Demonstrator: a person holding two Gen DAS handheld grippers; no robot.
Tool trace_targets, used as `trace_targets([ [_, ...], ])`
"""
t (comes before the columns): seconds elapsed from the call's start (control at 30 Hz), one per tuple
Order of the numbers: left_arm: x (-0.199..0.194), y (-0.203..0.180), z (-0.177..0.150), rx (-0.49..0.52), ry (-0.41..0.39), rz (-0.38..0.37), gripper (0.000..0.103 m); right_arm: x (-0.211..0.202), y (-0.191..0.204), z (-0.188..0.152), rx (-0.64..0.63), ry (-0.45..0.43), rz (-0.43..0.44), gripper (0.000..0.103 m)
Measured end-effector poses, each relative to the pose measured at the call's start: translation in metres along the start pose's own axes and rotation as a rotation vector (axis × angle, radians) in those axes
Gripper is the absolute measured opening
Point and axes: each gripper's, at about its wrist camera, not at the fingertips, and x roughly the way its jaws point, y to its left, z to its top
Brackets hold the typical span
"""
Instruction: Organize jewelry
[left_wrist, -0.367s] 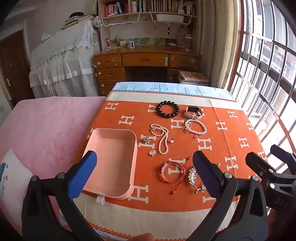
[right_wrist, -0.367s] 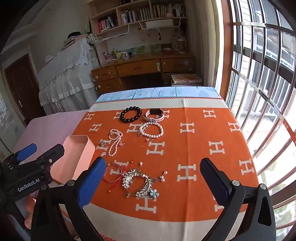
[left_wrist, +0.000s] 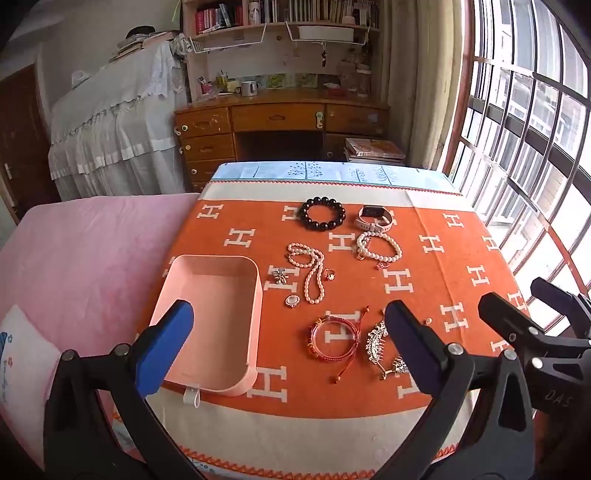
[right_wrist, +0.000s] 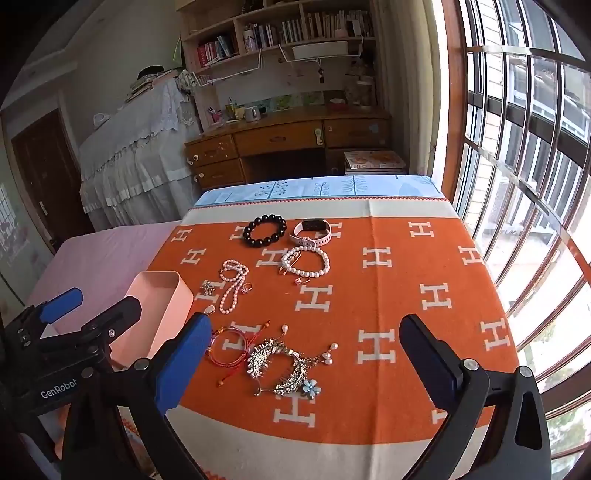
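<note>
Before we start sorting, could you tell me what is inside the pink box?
The pink box shows only bare floor; its near-left corner is hidden behind the left gripper.

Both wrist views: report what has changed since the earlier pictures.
Nothing visibly changed. The left gripper and right gripper hang wide open over the cloth as before, holding nothing. The pink box is still empty, and the black bead bracelet, pearl necklace, red cord bracelet and the other pieces lie where they were.
</note>
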Motion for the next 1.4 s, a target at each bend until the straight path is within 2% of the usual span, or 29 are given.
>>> trace_targets([
  [0.3, -0.006, 0.004, 0.0, -0.02, 0.002, -0.021, 0.102, 0.008, -0.018, 0.001, 0.001, 0.011, 0.041, 0.103],
  [0.57, 0.0, 0.003, -0.002, -0.011, 0.03, -0.009, 0.102, 0.014, -0.023, 0.0, 0.02, 0.039, 0.048, 0.103],
  [1.4, 0.015, 0.01, -0.005, -0.035, 0.091, 0.004, 0.102, 0.016, -0.012, -0.001, -0.002, 0.054, 0.065, 0.103],
])
